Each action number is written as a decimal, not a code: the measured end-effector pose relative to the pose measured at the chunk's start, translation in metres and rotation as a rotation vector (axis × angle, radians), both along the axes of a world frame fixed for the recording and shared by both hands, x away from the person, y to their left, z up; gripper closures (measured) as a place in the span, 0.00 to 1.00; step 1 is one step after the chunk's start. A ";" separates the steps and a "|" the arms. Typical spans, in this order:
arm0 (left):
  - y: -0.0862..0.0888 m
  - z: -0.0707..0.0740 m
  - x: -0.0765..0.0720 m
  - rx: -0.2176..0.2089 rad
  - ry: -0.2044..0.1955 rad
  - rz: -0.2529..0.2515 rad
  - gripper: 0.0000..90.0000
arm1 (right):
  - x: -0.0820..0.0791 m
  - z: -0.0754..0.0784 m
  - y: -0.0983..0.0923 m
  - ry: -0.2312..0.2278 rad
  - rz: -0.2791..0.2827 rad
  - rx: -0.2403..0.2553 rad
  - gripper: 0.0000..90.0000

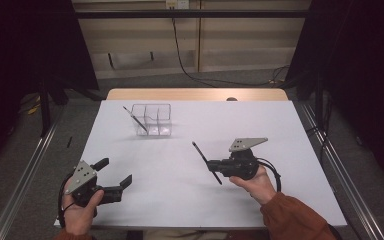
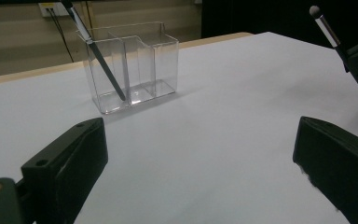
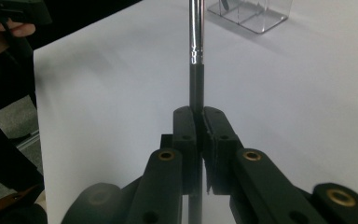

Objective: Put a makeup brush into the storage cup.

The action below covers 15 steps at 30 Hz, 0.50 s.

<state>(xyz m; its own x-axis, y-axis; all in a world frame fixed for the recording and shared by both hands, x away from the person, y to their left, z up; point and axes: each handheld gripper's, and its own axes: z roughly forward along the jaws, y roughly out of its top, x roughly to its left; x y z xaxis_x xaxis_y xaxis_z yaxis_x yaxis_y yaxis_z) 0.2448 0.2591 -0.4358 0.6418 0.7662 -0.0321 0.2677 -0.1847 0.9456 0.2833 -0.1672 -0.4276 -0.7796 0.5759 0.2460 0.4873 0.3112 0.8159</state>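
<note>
Two brushes: one (image 1: 206, 163) clamped in the right gripper (image 1: 215, 165), one (image 1: 134, 119) leaning in the organizer (image 1: 158, 120). One clear organizer, three compartments, on one white table (image 1: 280, 130). Two grippers, right and left (image 1: 114, 176), each in one hand: left hand (image 1: 80, 210), right hand (image 1: 255, 185).

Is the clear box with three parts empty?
No, a makeup brush leans inside the end compartment of the clear organizer.

White table (image 1: 280, 130), grey floor (image 1: 145, 82), beige wall (image 1: 240, 45)
</note>
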 end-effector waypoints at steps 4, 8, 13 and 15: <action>0.000 0.000 0.000 0.001 -0.001 0.002 0.04 | -0.001 0.002 -0.002 -0.024 0.000 0.034 0.94; 0.000 0.000 0.000 0.001 -0.002 0.001 0.04 | -0.003 0.003 -0.002 -0.039 0.009 0.068 0.94; 0.000 0.000 0.000 -0.006 0.001 0.001 0.04 | -0.005 0.008 -0.003 -0.077 0.001 0.119 0.94; 0.000 0.000 0.000 -0.009 0.003 -0.001 0.04 | -0.005 0.010 -0.004 -0.083 -0.013 0.130 0.94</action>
<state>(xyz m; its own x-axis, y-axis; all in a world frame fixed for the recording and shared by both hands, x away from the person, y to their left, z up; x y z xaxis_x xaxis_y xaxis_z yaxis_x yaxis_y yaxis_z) 0.2444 0.2593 -0.4355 0.6428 0.7649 -0.0412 0.2704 -0.1763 0.9465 0.2783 -0.1713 -0.4179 -0.7931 0.5535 0.2541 0.4195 0.1940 0.8868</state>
